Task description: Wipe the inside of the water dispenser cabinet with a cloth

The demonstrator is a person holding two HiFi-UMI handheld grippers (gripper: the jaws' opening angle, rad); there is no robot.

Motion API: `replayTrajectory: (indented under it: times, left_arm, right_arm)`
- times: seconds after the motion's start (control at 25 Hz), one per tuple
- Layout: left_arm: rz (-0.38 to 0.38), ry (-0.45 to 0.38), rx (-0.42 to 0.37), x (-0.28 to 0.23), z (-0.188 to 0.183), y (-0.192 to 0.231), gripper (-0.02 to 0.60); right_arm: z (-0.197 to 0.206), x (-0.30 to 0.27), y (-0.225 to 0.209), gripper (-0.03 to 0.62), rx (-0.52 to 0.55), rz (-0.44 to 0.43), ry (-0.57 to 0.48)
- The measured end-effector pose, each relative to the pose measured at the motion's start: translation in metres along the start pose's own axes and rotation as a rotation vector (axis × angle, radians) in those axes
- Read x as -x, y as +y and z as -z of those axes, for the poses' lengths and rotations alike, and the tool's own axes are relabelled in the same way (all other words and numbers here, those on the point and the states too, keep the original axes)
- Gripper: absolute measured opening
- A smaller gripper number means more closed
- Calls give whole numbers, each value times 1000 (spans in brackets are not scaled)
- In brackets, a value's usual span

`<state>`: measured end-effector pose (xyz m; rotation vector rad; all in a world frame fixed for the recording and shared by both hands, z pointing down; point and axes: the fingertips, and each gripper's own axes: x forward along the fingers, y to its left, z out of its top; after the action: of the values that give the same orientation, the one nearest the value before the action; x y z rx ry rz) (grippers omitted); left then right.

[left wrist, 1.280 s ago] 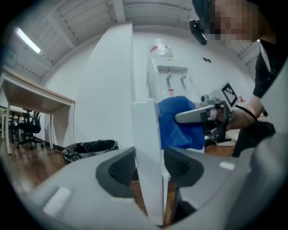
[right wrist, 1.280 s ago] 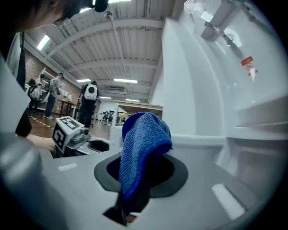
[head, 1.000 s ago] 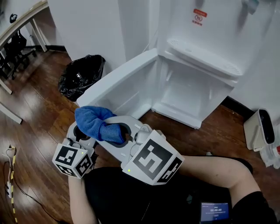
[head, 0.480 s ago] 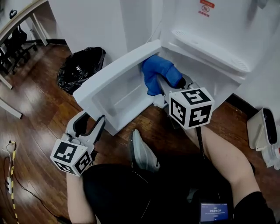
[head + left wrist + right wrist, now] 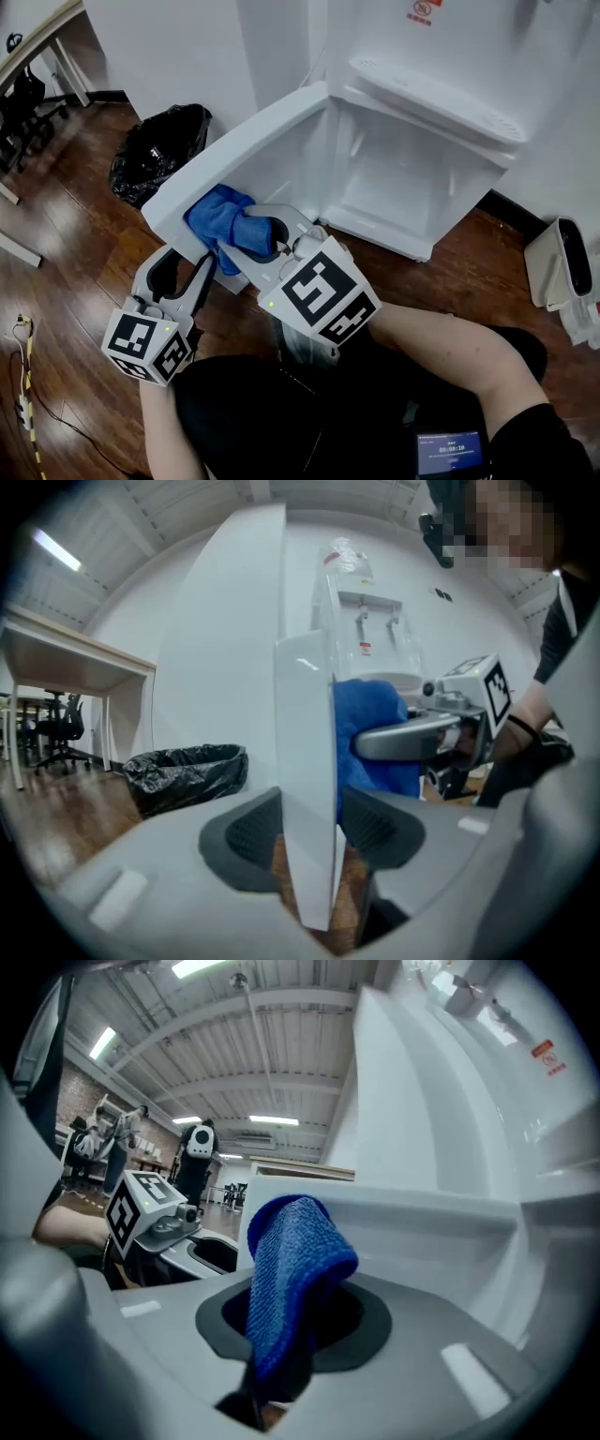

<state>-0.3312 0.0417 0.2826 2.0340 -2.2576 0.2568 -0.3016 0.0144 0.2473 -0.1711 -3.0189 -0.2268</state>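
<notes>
Right tool (image 5: 246,234) pinching blue cloth (image 5: 216,214) against inner face of open cabinet door (image 5: 248,141), jaws partly hiding cloth, left tool (image 5: 192,262) clamping door edge, water dispenser (image 5: 441,56) running off frame top.

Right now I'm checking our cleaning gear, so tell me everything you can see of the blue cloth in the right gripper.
The blue looped-weave cloth looks soft, like microfibre, and is bunched and folded over on itself. The right gripper is shut on its lower part, so a rounded fold rises beyond the jaws. It sits low against the inner face of the open white cabinet door, apparently touching it. No stains or tears show on the parts in view.
</notes>
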Motion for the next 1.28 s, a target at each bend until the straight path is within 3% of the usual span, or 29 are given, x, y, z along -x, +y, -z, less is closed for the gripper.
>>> replayTrajectory:
  times: [0.12,0.28,0.36,0.48,0.76,0.92,1.0,1.12,1.28]
  left_arm:
    - [0,4,2,0,-1,0,202]
    - [-13,16,17,1,-6,-1,202]
    - [-18,17,21,0,-8,-1,201]
    - [-29,18,32,-1,-7,2,187]
    - [-75,15,37,-5,-3,16,189]
    - [-144,45,46,-11,-1,28,192]
    - [-180,61,56,-13,0,31,193]
    - [-208,65,67,-13,0,35,193]
    - [-248,67,87,-6,3,44,177]
  right_arm:
    - [27,11,-54,87,-85,121,35]
    - [49,50,-147,87,-98,463,55]
    - [55,63,-170,88,-113,556,50]
    - [59,52,-157,89,-81,533,64]
    - [57,-6,-56,91,-49,278,86]
    - [65,-28,-5,91,58,95,135]
    - [71,-34,4,91,49,41,134]
    - [82,-29,-32,91,-83,120,113]
    - [107,15,-122,89,-159,445,163]
